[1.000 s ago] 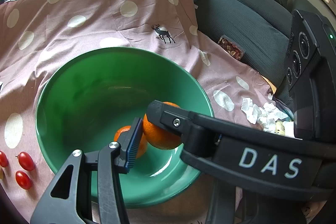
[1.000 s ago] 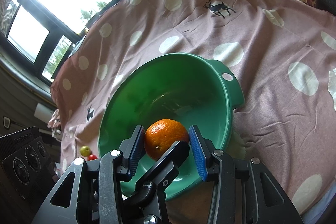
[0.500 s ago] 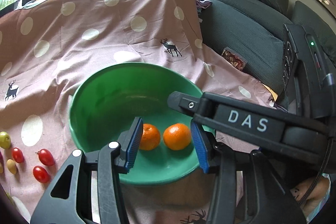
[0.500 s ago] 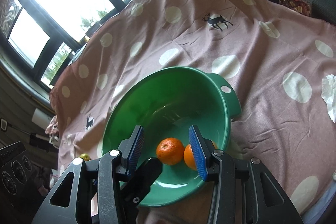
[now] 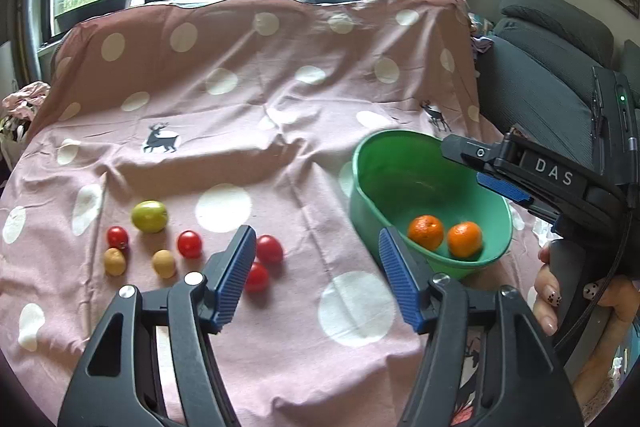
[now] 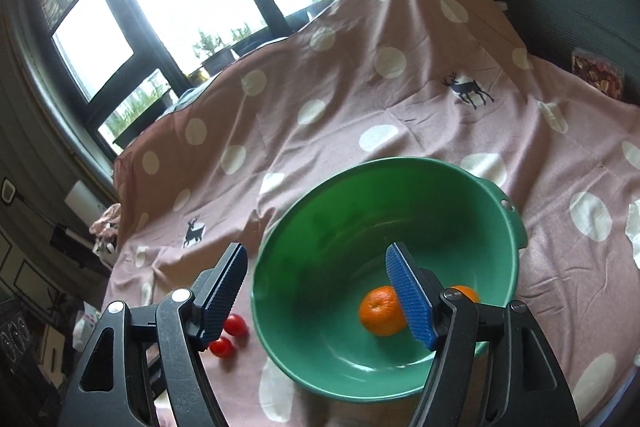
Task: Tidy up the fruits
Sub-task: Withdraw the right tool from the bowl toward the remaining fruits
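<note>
Left wrist view: left gripper point(image 5: 316, 267), fingers wide and empty, hovers nearest the red tomatoes point(image 5: 269, 249) left of the green bowl point(image 5: 362, 163).

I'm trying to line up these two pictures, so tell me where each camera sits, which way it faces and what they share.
Left wrist: rides on the left gripper, facing across the cloth at tomatoes toward the windows; its open fingers, the right gripper and a hand show.
Right wrist: rides on the right gripper, looking down into the green bowl; its open fingers show.
Shared: bowl, two oranges, cloth.
</note>
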